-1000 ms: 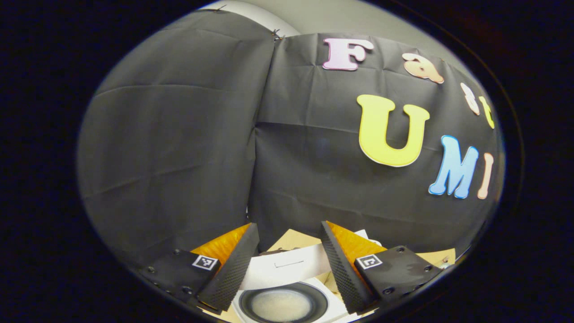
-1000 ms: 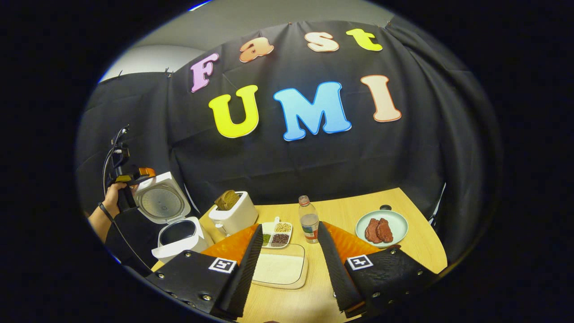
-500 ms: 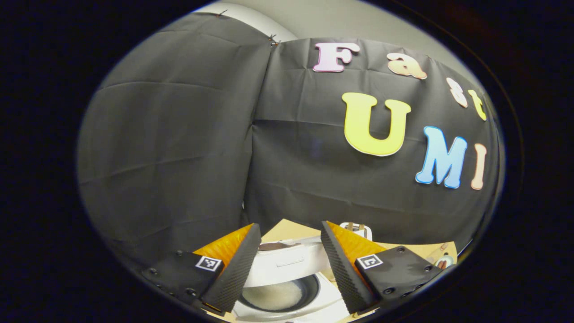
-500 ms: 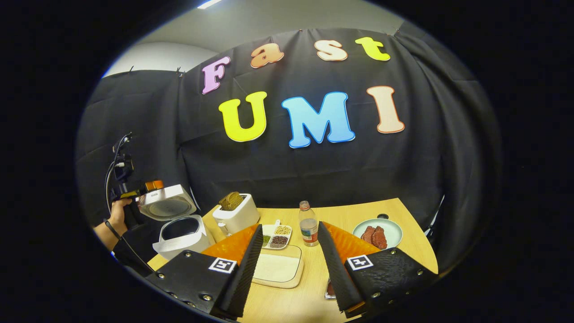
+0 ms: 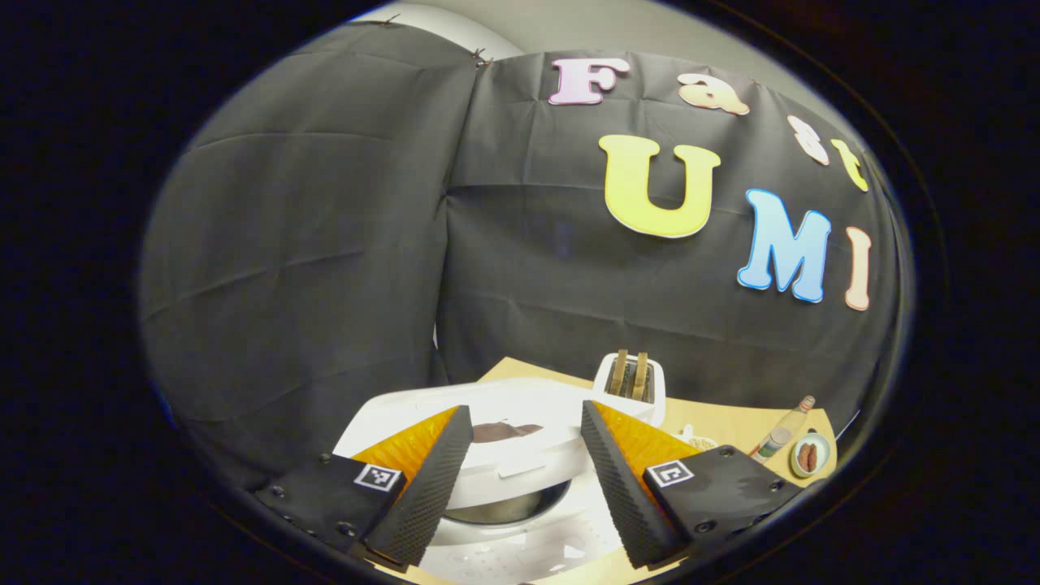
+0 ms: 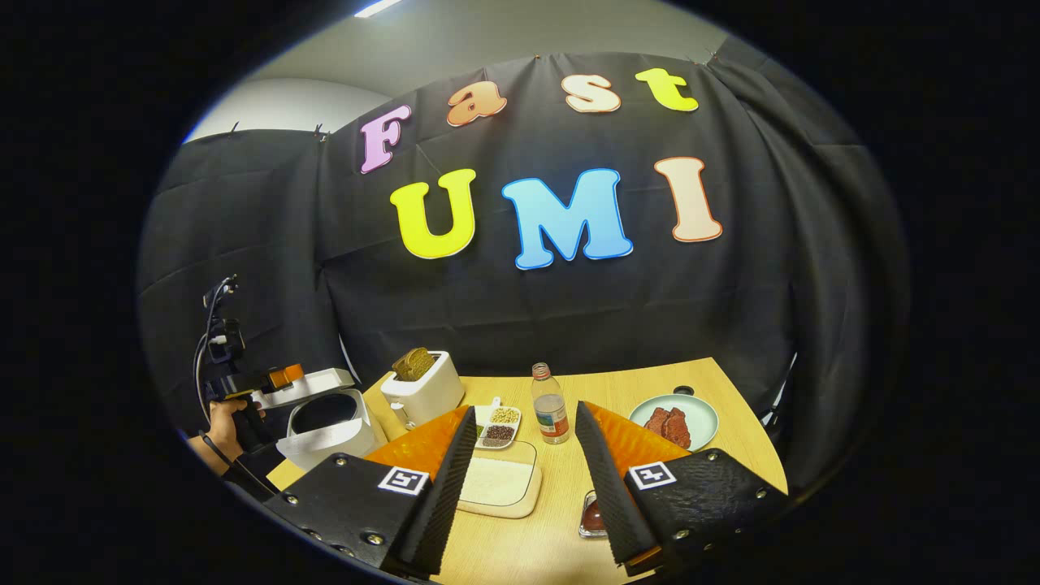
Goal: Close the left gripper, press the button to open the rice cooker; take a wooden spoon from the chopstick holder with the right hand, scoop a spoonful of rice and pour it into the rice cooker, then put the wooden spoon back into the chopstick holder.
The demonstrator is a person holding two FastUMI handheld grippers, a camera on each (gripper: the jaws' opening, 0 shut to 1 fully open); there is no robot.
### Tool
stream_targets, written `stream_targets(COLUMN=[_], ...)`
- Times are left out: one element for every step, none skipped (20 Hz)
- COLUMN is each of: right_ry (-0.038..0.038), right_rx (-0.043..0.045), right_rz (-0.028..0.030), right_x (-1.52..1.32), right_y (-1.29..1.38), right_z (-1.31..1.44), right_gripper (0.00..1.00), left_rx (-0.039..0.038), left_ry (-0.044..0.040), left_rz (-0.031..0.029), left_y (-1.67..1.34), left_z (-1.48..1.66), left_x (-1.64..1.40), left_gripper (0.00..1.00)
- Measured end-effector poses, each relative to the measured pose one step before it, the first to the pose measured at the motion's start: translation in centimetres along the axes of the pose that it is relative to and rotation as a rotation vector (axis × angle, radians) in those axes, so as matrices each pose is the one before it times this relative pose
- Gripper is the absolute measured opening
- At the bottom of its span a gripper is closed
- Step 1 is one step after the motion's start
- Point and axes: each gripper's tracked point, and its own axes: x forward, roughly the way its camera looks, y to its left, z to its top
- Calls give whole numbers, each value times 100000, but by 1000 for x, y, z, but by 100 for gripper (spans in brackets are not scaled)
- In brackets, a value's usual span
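The white rice cooker's [image 6: 323, 422] hinged lid [image 5: 504, 431] has swung down to nearly flat under the left gripper [image 5: 520, 479]. Both the left gripper and the right gripper [image 6: 520, 479] have their fingers spread wide, holding nothing.

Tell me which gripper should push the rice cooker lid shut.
Left. The left gripper is right at the half-lowered lid of the rice cooker, its open jaws flanking the lid's front. The right gripper hangs open over the table, well aside from the cooker.
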Motion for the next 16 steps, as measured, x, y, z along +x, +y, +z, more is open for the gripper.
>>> stream_targets(right_ry=[177, 45, 68, 223, 225, 358, 588, 475, 178, 240, 267, 213, 211, 283, 176, 226], right_rx=[-307, 107, 35, 122, 352, 307, 99, 13, 46, 167, 303, 338, 287, 195, 118, 170], right_rz=[-130, 79, -312, -287, -37, 156, 308, 80, -70, -116, -125, -1, -92, -56, -80, -94], right_x=[-10, -2, 44, 142, 27, 79, -11, 53, 81, 77, 112, 73, 42, 85, 15, 28], right_y=[-75, 77, -19, -91, 82, 42, 117, 1, -85, -79, -24, 15, -2, 69, -21, 78], right_z=[-29, 73, -28, -36, -80, -121, -204, -82, -47, -10, -121, -39, -150, -11, -114, -25], right_gripper=[75, 75, 75, 75, 75, 75, 75, 75, 74, 75, 74, 75, 74, 75, 75, 75], left_rx=[-178, -194, -443, -510, -151, 42, -104, -229, -146, -53, 106, 142, -332, -852, -999, -607], left_ry=[1171, 1111, 1276, 1096, 1434, 1518, 1064, 836, 514, 577, 712, 851, 1204, 1290, 1026, 917], left_rz=[308, 433, 346, 187, 90, -183, -234, -186, -78, 10, 101, 195, 429, 342, 221, 266], left_y=[41, -67, -64, 44, -21, -129, -72, 1, -22, 66, 72, 14, 21, 42, 31, 80], left_z=[-444, -427, -403, -554, -504, -563, -516, -195, -142, -158, -193, -328, -412, -460, -323, -275], left_x=[55, 19, -86, 23, 110, 162, 79, -1, 95, 17, 152, 162, 190, 242, 240, 153], left_gripper=[96, 95, 95, 95, 95, 95, 95, 95, 95, 95, 95, 95, 95, 95, 95, 95])
